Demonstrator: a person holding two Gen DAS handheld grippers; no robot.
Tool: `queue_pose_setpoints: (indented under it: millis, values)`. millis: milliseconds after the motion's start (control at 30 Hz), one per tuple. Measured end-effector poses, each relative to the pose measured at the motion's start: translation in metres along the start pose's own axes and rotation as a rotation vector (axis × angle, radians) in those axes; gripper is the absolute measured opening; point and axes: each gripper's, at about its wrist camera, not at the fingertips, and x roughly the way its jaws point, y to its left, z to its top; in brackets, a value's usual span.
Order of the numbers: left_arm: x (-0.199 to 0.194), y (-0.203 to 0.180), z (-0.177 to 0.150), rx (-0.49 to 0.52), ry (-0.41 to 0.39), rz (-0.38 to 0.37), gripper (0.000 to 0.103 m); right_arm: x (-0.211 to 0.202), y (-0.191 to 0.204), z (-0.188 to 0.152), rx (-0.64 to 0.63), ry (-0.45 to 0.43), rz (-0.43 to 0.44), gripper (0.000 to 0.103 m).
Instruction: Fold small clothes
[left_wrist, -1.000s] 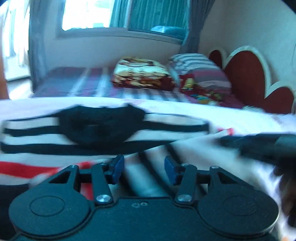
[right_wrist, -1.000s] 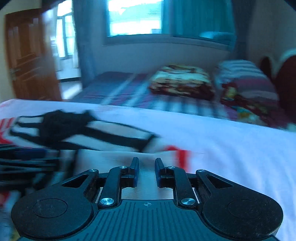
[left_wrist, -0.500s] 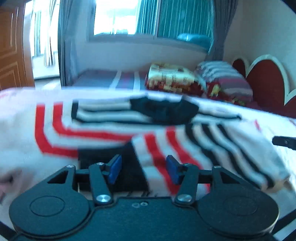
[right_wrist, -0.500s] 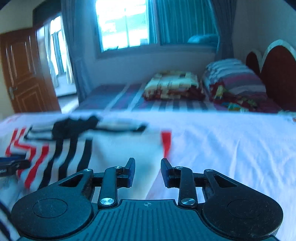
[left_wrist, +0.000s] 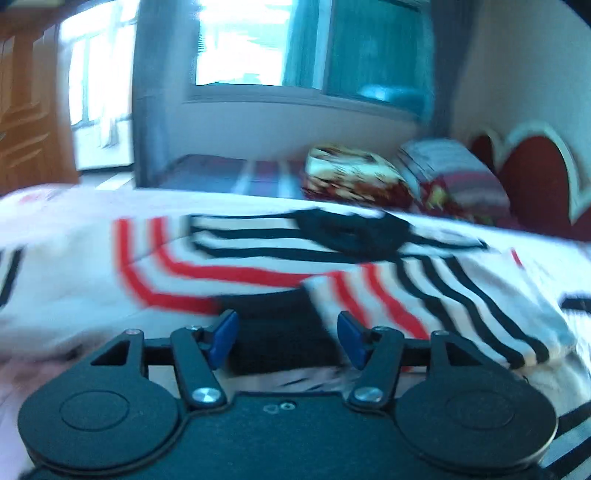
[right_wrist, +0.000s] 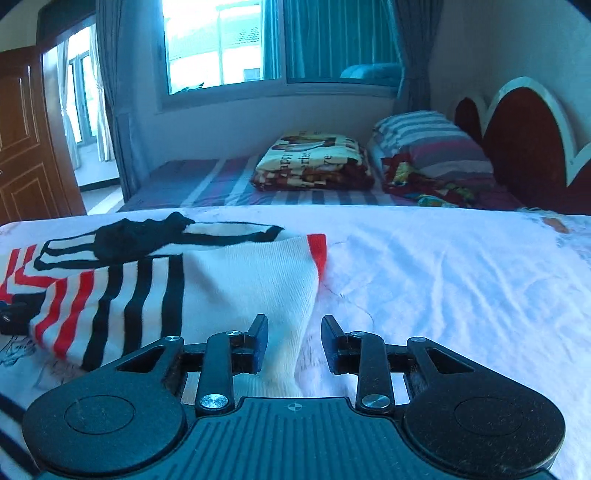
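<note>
A striped sweater (right_wrist: 155, 291) lay folded on the white-sheeted bed (right_wrist: 461, 280), toward its left side. The left hand-held gripper (left_wrist: 286, 341) was opening above it, gripping nothing. The right hand-held gripper (right_wrist: 294, 343) stood parted, the sweater's hem loose between its fingers.

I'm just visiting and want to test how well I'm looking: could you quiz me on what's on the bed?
1. True or false: the striped sweater lies on a white sheet.
2. Which stripe colours does the sweater show: A) green and yellow, B) red and black, C) blue only?
3. What stands behind the pillow at the far right?

Key: 1 true. 2 B. 3 a dark red headboard with a white edge.
</note>
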Motion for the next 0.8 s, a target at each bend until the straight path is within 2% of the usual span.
queue_pose_setpoints:
  millis: [67,100,133,167,200,233,267,333,400,500,567,633,667,733,800]
  values:
    - [0.011,0.021,0.0,-0.061,0.053,0.008,0.051,-0.004,0.004,-0.007,0.013,0.002,-0.008,0.032]
    - [0.018,0.031,0.001,-0.102,0.083,-0.032,0.049,-0.003,0.007,-0.011,0.021,0.01,-0.021,0.032]
    - [0.021,0.035,0.005,-0.113,0.078,-0.068,0.046,-0.002,0.009,-0.014,0.033,0.02,-0.028,0.032]
    - [0.026,0.037,0.009,-0.106,0.089,-0.094,0.036,-0.002,0.012,-0.017,0.046,0.029,-0.035,0.032]
    - [0.033,0.038,0.013,-0.105,0.109,-0.117,0.031,-0.003,0.015,-0.02,0.057,0.036,-0.041,0.032]
    - [0.039,0.04,0.017,-0.113,0.116,-0.143,0.009,-0.004,0.019,-0.023,0.062,0.042,-0.05,0.032]
    - [0.044,0.042,0.02,-0.116,0.122,-0.162,0.005,-0.005,0.022,-0.025,0.059,0.041,-0.066,0.032]
    - [0.043,0.045,0.028,-0.104,0.076,-0.155,0.005,-0.007,0.025,-0.026,0.075,0.042,-0.078,0.032]
    - [0.038,0.042,0.033,-0.05,0.037,-0.138,0.005,-0.01,0.027,-0.025,0.09,0.046,-0.076,0.032]
    - [0.052,0.038,0.024,0.004,0.137,-0.145,0.008,-0.008,0.034,-0.025,0.065,0.075,-0.104,0.032]
    - [0.045,0.041,0.02,0.029,0.111,-0.151,0.019,-0.01,0.035,-0.024,0.083,0.086,-0.108,0.032]
    - [0.032,0.05,0.019,0.035,0.114,-0.141,0.05,-0.015,0.037,-0.024,0.102,0.083,-0.127,0.032]
    - [0.022,0.058,0.016,0.027,0.104,-0.123,0.054,-0.02,0.038,-0.024,0.112,0.078,-0.134,0.032]
    - [0.004,0.083,0.006,0.018,0.1,-0.111,0.052,-0.03,0.044,-0.022,0.129,0.058,-0.132,0.032]
    - [-0.015,0.113,-0.004,-0.01,0.11,-0.152,0.052,-0.038,0.052,-0.02,0.134,0.043,-0.126,0.032]
